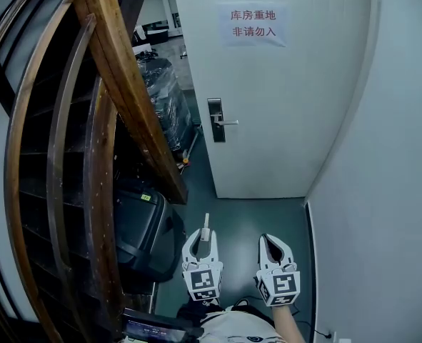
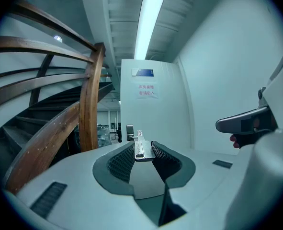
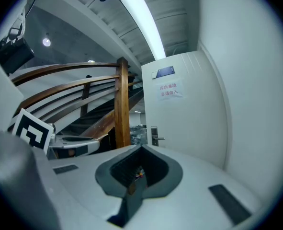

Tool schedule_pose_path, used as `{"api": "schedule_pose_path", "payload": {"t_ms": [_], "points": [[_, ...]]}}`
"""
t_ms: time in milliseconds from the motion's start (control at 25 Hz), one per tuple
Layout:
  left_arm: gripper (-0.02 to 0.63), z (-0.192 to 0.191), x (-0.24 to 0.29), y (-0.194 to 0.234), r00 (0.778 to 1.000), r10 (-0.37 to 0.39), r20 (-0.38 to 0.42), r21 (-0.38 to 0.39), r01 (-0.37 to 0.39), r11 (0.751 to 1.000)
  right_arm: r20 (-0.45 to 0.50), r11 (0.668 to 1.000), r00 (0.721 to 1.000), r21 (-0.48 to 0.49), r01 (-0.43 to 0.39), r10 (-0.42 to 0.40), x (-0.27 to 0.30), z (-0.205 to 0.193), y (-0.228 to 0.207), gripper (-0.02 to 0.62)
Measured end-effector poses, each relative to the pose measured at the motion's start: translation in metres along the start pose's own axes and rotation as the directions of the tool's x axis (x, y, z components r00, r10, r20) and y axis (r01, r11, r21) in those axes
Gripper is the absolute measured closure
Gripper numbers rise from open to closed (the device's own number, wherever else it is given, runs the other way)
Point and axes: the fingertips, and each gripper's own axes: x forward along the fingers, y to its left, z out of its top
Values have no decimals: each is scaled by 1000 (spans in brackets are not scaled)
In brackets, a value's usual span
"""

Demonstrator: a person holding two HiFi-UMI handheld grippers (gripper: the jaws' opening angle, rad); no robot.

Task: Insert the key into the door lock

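Note:
The white door stands ahead with its metal lock plate and lever handle at its left edge; the same lock shows small and far off in both gripper views. My left gripper is held level and low, well short of the door, shut on a silver key. The key sticks out forward from between the dark pads, pointing towards the door. Beside it on the right, my right gripper is shut with nothing in it.
A curved wooden staircase with a heavy handrail fills the left. Black wrapped goods and a black case lie beside it. A white wall closes the right side. A paper sign hangs on the door.

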Motion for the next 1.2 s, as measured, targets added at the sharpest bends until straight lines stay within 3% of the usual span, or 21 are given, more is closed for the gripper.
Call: {"api": "schedule_pose_path", "payload": {"t_ms": [400, 720, 1200], "points": [[488, -19, 14, 5, 999, 7, -54, 6, -7, 1000, -85, 998, 996, 52, -19, 23, 18, -34, -2, 589], [488, -15, 86, 18, 997, -71, -40, 0, 71, 997, -98, 999, 995, 28, 16, -14, 84, -26, -9, 589], [488, -29, 175, 73, 990, -119, -78, -1, 120, 993, -128, 1000, 992, 4, 12, -11, 191, -20, 9, 589]]}}
